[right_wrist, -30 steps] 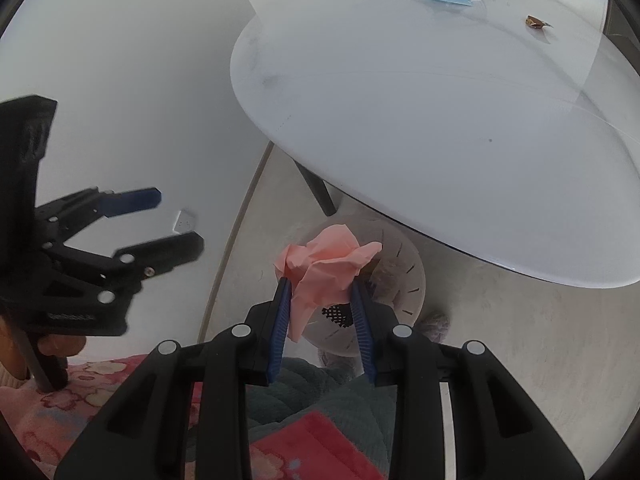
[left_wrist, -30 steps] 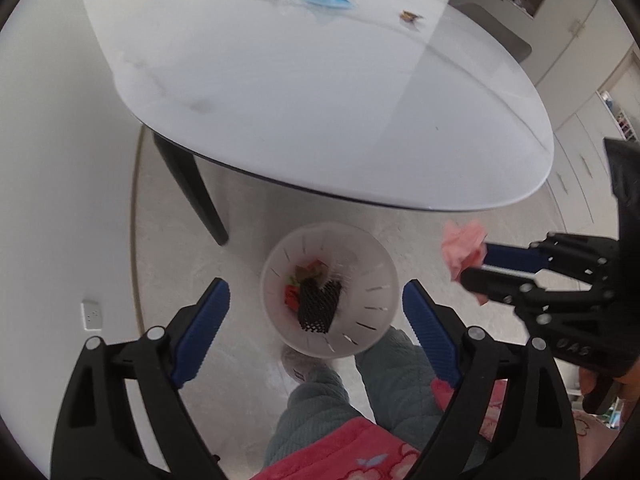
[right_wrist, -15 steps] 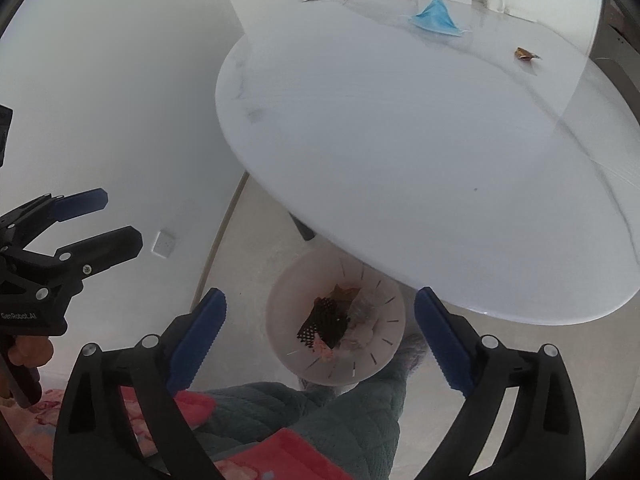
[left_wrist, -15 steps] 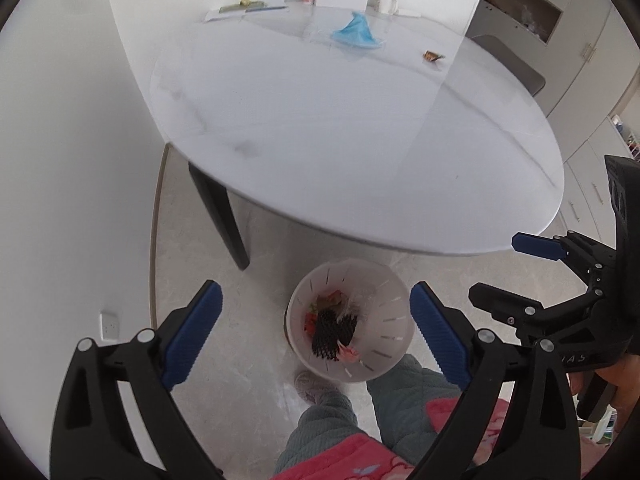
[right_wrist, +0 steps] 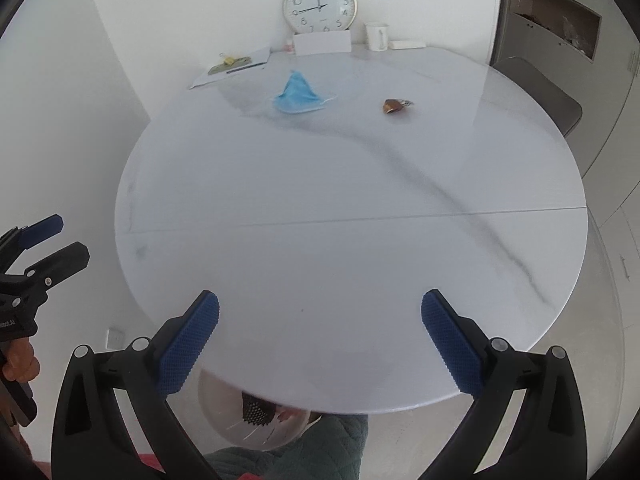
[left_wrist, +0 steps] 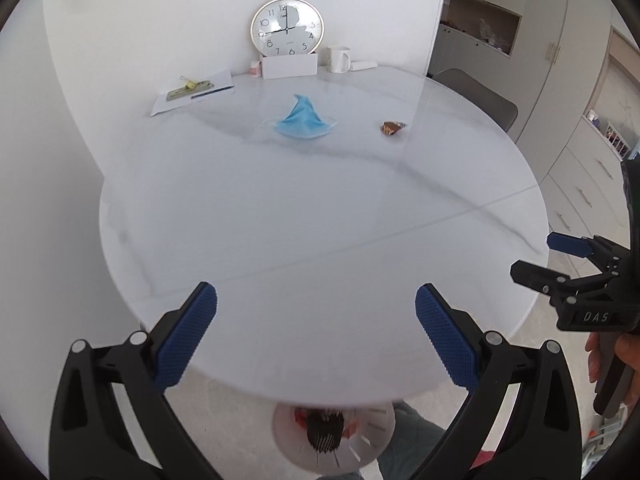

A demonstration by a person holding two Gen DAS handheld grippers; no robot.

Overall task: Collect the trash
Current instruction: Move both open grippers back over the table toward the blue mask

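A blue face mask (left_wrist: 303, 119) lies at the far middle of the white marble table (left_wrist: 320, 216); it also shows in the right wrist view (right_wrist: 298, 95). A small brown wrapper (left_wrist: 393, 128) lies to its right, also seen in the right wrist view (right_wrist: 395, 105). A white slotted bin (left_wrist: 334, 438) with trash in it stands on the floor under the near table edge, partly hidden, and shows too in the right wrist view (right_wrist: 252, 420). My left gripper (left_wrist: 316, 338) is open and empty above the near edge. My right gripper (right_wrist: 320, 344) is open and empty beside it.
A wall clock (left_wrist: 286, 28), a white card, a mug (left_wrist: 338, 59) and papers with a pen (left_wrist: 192, 92) stand at the table's far edge. A grey chair (right_wrist: 536, 92) is at the far right. Cabinets line the right wall. My knees show below.
The right gripper opened and let the pink tissue fall into the bin. Both grippers then lifted from over the bin and now face the table top.
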